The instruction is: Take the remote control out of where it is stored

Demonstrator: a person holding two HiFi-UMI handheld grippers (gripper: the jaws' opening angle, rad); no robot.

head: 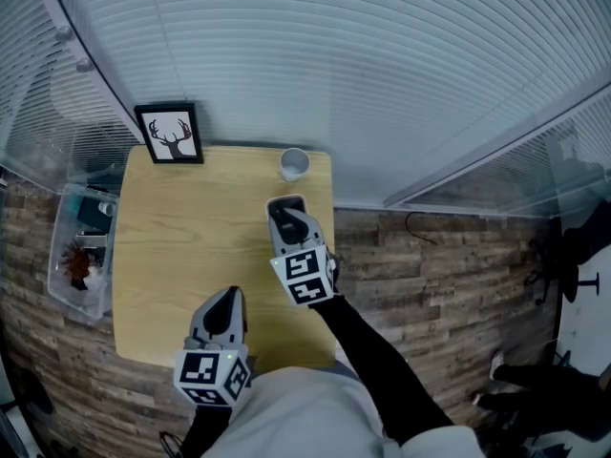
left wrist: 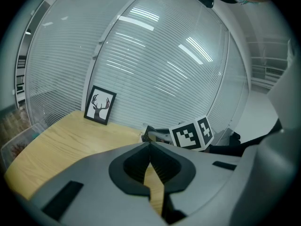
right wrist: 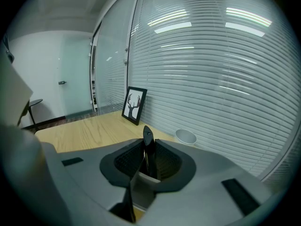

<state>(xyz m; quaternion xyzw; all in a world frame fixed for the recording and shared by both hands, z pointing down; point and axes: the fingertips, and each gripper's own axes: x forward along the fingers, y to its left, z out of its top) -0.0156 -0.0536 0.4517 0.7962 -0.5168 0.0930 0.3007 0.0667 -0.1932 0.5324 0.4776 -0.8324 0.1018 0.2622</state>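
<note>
We see R gripper (right wrist: 148, 150) pinching slim black plastic remote control (right wrist: 147, 135), edge-on, over light wooden table (head: 181, 246) near small white cup (head: 294, 163). L gripper (left wrist: 149, 149) tips pressed together, empty.

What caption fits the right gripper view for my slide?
Right gripper clamps a slim black remote control; wooden table, deer picture and white cup lie beyond.

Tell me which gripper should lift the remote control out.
Right. The right gripper is closed on the remote control; the left gripper is shut and empty, back near the front edge of the table.
</note>
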